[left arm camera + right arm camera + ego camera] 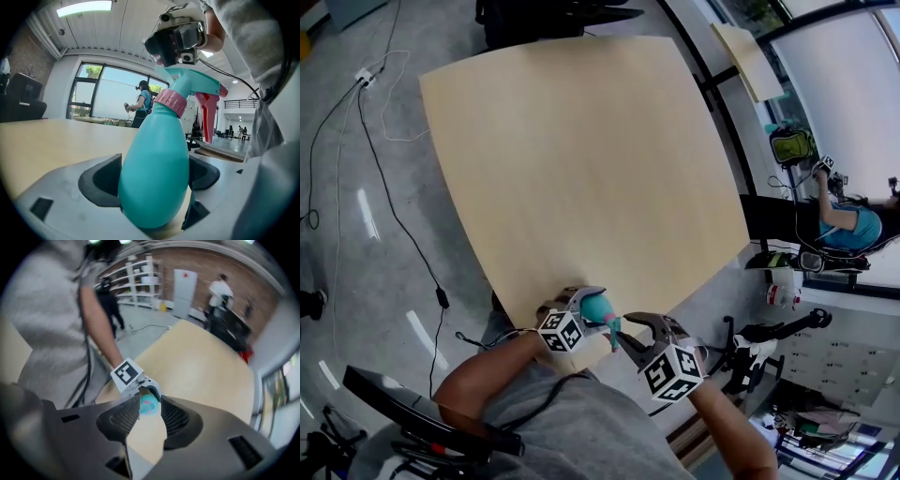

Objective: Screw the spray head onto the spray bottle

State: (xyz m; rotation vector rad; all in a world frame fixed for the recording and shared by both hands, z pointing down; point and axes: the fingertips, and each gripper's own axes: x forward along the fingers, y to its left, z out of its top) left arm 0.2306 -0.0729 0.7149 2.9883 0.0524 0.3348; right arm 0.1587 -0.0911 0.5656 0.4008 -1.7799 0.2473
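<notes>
A teal spray bottle (157, 168) stands tilted between the jaws of my left gripper (592, 317), which is shut on its body near the table's front edge. A pink collar (169, 103) joins it to the teal spray head (197, 84), whose red trigger (208, 112) hangs to the right. My right gripper (628, 339) points steeply down just above the spray head (149, 404). Its jaws stand apart with the table showing between them, and they hold nothing. In the left gripper view the right gripper (176, 42) hovers over the head's top.
The wooden table (581, 159) stretches away from me. Cables (384, 187) run over the floor at the left. A seated person (848, 220) is at the far right, and a black chair (412, 422) stands at the lower left.
</notes>
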